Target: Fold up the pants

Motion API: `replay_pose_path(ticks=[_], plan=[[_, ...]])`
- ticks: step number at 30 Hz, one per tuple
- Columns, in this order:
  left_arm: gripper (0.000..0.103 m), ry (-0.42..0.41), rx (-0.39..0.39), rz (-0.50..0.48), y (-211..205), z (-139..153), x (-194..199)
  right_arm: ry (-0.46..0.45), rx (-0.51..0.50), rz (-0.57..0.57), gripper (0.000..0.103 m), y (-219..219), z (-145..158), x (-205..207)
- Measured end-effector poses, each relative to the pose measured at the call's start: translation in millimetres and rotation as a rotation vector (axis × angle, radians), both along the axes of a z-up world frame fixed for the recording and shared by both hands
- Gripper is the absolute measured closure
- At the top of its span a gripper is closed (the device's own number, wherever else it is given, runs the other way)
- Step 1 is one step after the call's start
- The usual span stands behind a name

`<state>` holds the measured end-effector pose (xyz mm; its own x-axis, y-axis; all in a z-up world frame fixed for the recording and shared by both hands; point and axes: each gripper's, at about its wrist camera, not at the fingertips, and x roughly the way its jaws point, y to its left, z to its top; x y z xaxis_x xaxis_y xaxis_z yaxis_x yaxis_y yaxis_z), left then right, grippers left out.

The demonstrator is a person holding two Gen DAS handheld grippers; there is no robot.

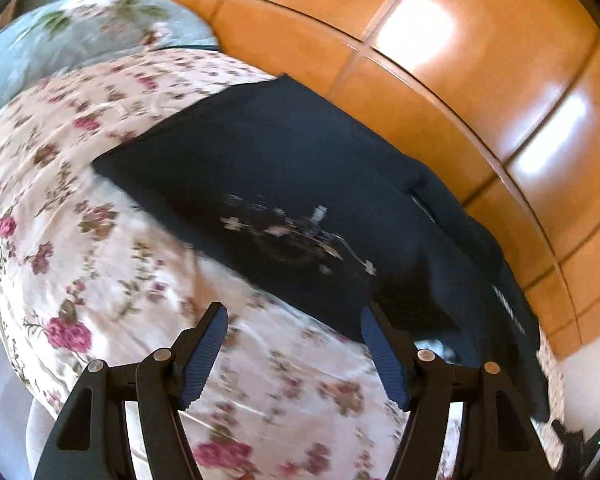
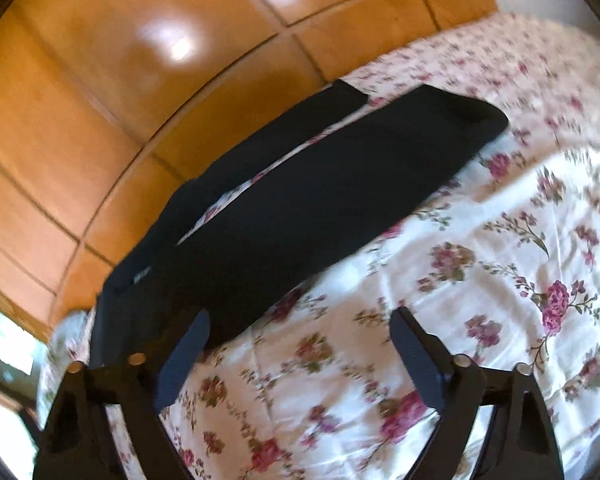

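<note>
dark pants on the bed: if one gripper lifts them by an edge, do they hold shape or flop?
Probably flop: the pants lie flat and follow the floral bedspread, like soft cloth. The legs lie apart, so one would likely trail. Both the left gripper and the right gripper are open with nothing between the fingers.

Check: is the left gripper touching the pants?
Cannot tell. In the left wrist view the open left gripper has one fingertip overlapping the edge of the dark pants, but blur hides whether it touches or hovers above.

No readable text anywhere (the pale print on the dark pants (image 1: 292, 232) too blurred)
</note>
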<state>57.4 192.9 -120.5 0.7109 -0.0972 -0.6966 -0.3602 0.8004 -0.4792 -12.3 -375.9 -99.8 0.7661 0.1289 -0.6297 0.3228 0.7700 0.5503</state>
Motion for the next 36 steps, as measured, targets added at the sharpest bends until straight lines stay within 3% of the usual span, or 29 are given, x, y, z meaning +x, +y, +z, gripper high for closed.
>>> replay_pose_path(ticks=[3,6,11,15,17,21,26,32,36], plan=[[0.034,-0.013,-0.058,0.024,14.7,-11.4,-3.8,-0.026,0.113,-0.04,0.022,-22.2,-13.7,-2.1],[0.033,-0.068,-0.1,0.032,21.5,-16.0,-10.3,-0.048,0.164,-0.071,0.038,-38.1,-19.4,-2.0],[0.029,-0.139,-0.145,0.033,27.7,-23.8,-17.3,-0.072,0.179,-0.078,0.045,-54.1,-20.3,8.0],[0.023,-0.129,-0.103,-0.011,20.3,-20.1,-12.9,-0.08,0.172,-0.077,0.045,-62.0,-18.7,30.0],[0.023,-0.139,-0.108,-0.01,20.8,-20.3,-13.6,-0.076,0.171,-0.081,0.051,-65.7,-19.9,40.2],[0.026,-0.151,-0.205,0.019,34.8,-21.2,-15.4,-0.073,0.17,-0.091,0.061,-73.5,-27.5,52.8],[0.035,-0.156,-0.287,0.042,52.1,-22.8,-3.5,-0.093,0.199,-0.103,0.084,-82.5,-40.5,63.3],[0.042,-0.153,-0.239,0.035,56.2,-25.1,21.0,-0.112,0.094,-0.049,0.086,-74.2,-40.7,70.8],[0.076,-0.103,-0.184,0.052,56.6,-31.8,33.8,-0.123,0.082,-0.035,0.089,-74.7,-43.4,72.8]])
